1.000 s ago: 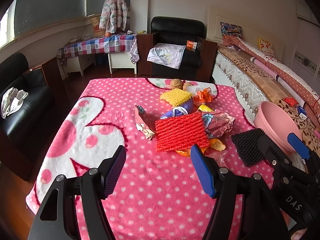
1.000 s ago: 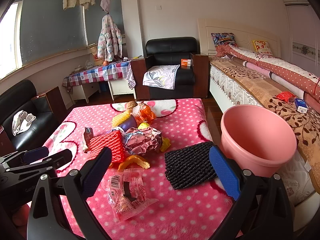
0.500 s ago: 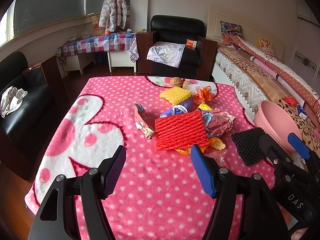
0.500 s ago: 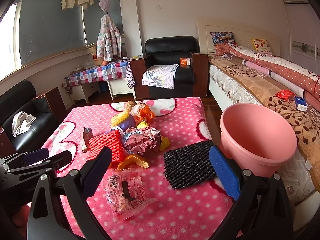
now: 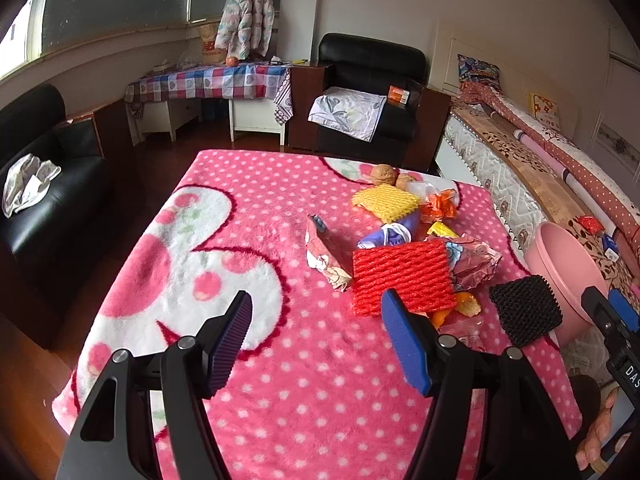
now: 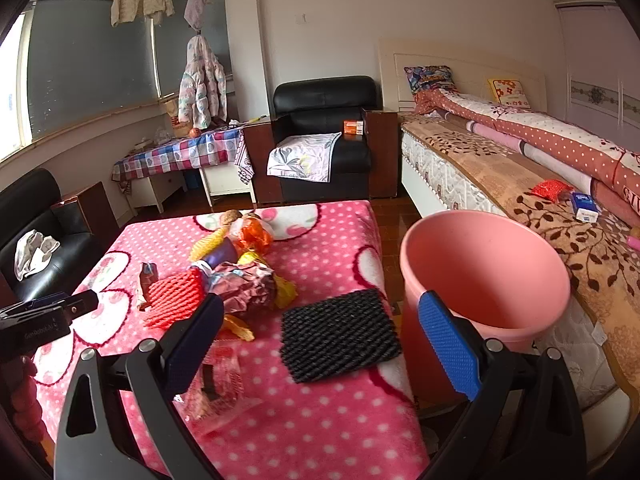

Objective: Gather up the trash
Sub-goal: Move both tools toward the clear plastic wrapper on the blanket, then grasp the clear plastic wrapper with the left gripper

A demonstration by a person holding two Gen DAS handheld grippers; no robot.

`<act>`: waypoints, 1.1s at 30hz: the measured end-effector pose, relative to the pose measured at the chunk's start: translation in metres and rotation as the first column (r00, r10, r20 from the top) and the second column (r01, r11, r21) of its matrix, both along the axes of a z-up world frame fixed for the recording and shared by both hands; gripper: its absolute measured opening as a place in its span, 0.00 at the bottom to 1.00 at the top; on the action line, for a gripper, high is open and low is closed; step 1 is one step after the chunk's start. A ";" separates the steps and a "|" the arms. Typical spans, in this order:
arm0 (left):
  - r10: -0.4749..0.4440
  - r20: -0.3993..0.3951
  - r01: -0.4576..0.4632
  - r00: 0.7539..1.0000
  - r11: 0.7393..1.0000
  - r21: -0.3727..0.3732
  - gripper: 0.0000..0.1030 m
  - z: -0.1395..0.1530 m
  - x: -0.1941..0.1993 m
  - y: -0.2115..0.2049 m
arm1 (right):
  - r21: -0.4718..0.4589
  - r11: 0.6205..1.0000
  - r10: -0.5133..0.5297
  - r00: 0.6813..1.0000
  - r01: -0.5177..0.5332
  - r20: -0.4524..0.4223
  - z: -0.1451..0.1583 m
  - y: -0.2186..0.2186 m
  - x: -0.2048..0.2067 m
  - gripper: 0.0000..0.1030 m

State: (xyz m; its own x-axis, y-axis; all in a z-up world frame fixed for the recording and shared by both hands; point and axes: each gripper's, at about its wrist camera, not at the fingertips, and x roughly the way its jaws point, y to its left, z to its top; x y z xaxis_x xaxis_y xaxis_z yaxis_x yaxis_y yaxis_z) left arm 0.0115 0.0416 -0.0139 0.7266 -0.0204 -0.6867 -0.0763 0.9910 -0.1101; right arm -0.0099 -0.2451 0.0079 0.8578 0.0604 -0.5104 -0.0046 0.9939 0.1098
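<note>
Both tools are wide open and holding nothing: the left tool [image 5: 316, 336] hangs over bare pink polka-dot blanket [image 5: 248, 240] on the counter, with loads of open room to its left out to the counter edge. The right tool [image 6: 320, 340] sits above the black foam net [image 6: 340, 334], which lies close to the counter's right edge. The pink bin [image 6: 484, 276] stands just past that edge, between counter and bed [image 6: 500, 176]. The trash pile, with red foam net [image 5: 402, 278], crumpled foil wrapper [image 6: 250, 286] and yellow foam net [image 5: 386, 200], is bunched mid-counter, and a clear plastic packet [image 6: 218, 384] lies nearer the front edge.
</note>
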 end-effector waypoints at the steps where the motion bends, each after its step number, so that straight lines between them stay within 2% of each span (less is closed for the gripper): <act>1: -0.002 -0.009 0.002 1.000 1.000 -0.023 0.64 -0.003 0.000 0.004 | 0.009 1.000 0.001 1.000 -0.001 -0.009 -0.001 -0.004 -0.001 0.95; 8: -0.013 -0.032 0.012 0.999 0.999 -0.053 0.64 -0.017 -0.005 0.006 | 0.041 0.999 0.022 0.999 -0.021 -0.044 -0.015 -0.012 -0.007 0.95; 16: -0.009 -0.072 0.004 0.997 0.998 -0.061 0.64 -0.027 0.000 0.002 | 0.035 0.995 0.100 0.993 -0.098 -0.057 -0.025 -0.003 -0.010 0.95; 18: -0.016 -0.084 0.010 0.996 0.997 -0.075 0.64 -0.029 0.004 0.002 | 0.038 0.993 0.110 0.992 -0.107 -0.070 -0.028 -0.002 -0.008 0.89; 23: -0.043 -0.099 0.035 0.994 0.996 -0.086 0.64 -0.034 0.011 -0.003 | 0.059 0.991 0.126 0.988 -0.121 -0.091 -0.031 -0.006 -0.003 0.86; 28: -0.110 -0.103 0.102 0.989 0.992 -0.076 0.64 -0.033 0.019 -0.016 | 0.053 0.990 0.138 0.985 -0.133 -0.107 -0.035 -0.009 -0.001 0.83; 29: -0.127 -0.105 0.120 0.986 0.990 -0.072 0.64 -0.032 0.020 -0.019 | 0.056 0.989 0.140 0.984 -0.134 -0.112 -0.036 -0.010 -0.001 0.79; 31: -0.185 -0.107 0.180 0.977 0.982 -0.052 0.64 -0.027 0.023 -0.025 | 0.067 0.989 0.141 0.982 -0.134 -0.123 -0.038 -0.013 -0.001 0.77; 33: -0.278 -0.117 0.272 0.954 0.960 -0.060 0.61 -0.021 0.025 -0.031 | 0.076 0.988 0.141 0.982 -0.132 -0.128 -0.040 -0.017 -0.001 0.73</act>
